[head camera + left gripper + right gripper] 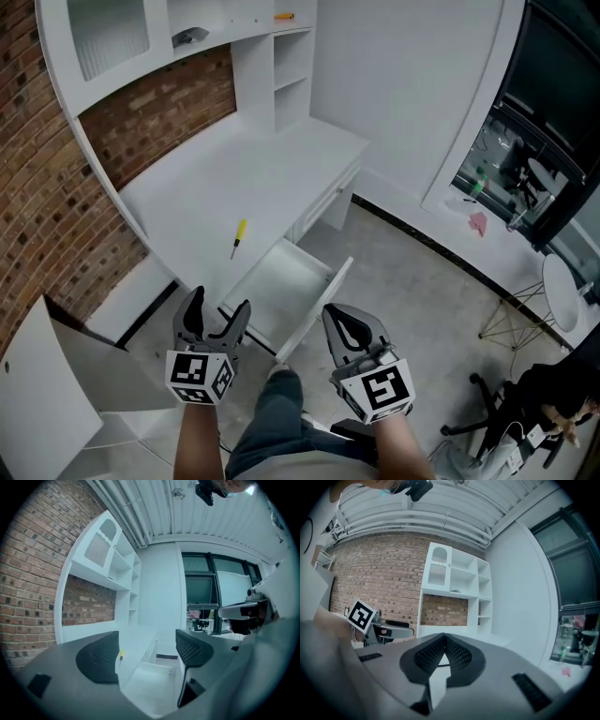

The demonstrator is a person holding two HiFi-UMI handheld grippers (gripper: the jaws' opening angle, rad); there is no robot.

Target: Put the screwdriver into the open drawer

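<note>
A small yellow-handled screwdriver (238, 236) lies on the white desk top (244, 178), near its front edge; it also shows in the left gripper view as the screwdriver (122, 655) between the jaws, far off. The open white drawer (281, 289) sticks out below it. My left gripper (217, 315) hovers in front of the drawer's left corner, jaws spread wide and empty; the same left gripper (145, 654) frames the desk and drawer. My right gripper (345, 325) hangs by the drawer's right front corner, its tips together with nothing held; in its own view the right gripper (443, 639) is closed.
A white hutch with shelves (281, 66) stands at the desk's back against a brick wall (37, 197). An orange item (283, 16) lies on top of the hutch. A white panel (56, 375) leans at lower left. Chair legs (516, 314) and a person's hand show at right.
</note>
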